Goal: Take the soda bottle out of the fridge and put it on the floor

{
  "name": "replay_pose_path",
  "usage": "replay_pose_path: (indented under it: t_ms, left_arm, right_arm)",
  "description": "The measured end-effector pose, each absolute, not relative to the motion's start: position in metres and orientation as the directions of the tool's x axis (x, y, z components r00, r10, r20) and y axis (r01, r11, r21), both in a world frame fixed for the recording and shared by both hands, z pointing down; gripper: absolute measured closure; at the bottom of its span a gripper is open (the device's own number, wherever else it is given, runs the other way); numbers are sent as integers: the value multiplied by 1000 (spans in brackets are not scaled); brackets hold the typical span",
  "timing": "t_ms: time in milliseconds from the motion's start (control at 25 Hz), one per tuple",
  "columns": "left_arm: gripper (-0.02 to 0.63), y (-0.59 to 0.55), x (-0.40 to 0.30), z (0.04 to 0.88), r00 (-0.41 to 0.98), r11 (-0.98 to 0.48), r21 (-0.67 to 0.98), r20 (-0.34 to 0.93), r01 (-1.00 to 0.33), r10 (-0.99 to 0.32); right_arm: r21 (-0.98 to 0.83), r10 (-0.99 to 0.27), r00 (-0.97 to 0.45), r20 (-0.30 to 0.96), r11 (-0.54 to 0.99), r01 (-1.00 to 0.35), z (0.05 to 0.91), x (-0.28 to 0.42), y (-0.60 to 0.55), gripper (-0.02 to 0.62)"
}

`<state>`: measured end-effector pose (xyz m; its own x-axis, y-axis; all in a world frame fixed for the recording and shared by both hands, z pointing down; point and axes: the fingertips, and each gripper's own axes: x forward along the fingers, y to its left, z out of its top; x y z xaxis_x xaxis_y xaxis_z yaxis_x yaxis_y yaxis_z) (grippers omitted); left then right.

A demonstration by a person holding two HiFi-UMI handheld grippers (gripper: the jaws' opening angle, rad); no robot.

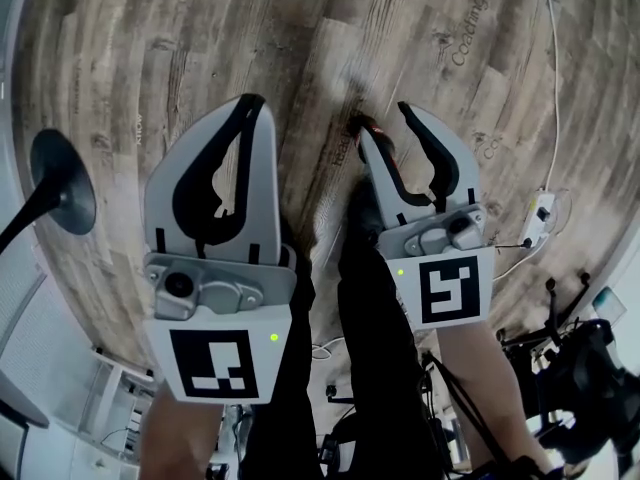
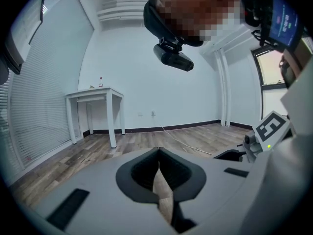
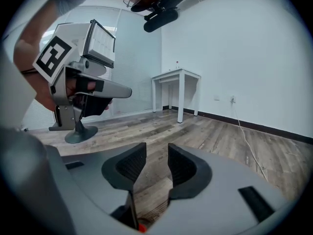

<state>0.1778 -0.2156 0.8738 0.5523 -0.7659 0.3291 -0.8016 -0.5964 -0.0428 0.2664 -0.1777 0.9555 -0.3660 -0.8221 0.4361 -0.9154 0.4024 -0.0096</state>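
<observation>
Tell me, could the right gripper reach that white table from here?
Not from here, probably: the right gripper, jaws apart and empty, is well short of the white table. Only wooden floor lies between, so walking over looks unobstructed.

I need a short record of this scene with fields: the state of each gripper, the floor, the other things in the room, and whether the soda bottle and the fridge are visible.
left gripper: jaws together at the tips, nothing between them
right gripper: jaws apart, nothing between them
floor: grey-brown wood planks
table: white, standing on the floor
stand: black, with a round base on the floor
power strip: white, lying on the floor
soda bottle: in no view
fridge: in no view
</observation>
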Motion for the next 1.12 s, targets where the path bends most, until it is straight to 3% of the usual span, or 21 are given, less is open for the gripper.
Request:
replay_pose_path:
  t_ms: [120, 280, 480, 1120]
  left_arm:
    - [589, -219, 181, 852, 555, -596, -47, 311, -802, -771]
    - [589, -232, 181, 812, 555, -591, -70, 271, -804, -787]
    - [589, -240, 178, 748, 544, -572, -79, 224, -817, -809]
    - [589, -248, 145, 498, 516, -518, -132, 55, -845, -855]
  right_arm:
    - [-4, -842, -361, 401, 392, -920, 926, 266, -187, 460]
    - [23, -873, -343, 346, 373, -927, 875, 266, -207, 541]
    - [54, -902, -321, 287, 350, -935, 800, 265, -221, 580]
    - [161, -945, -323, 47, 326, -932, 513, 229, -259, 583]
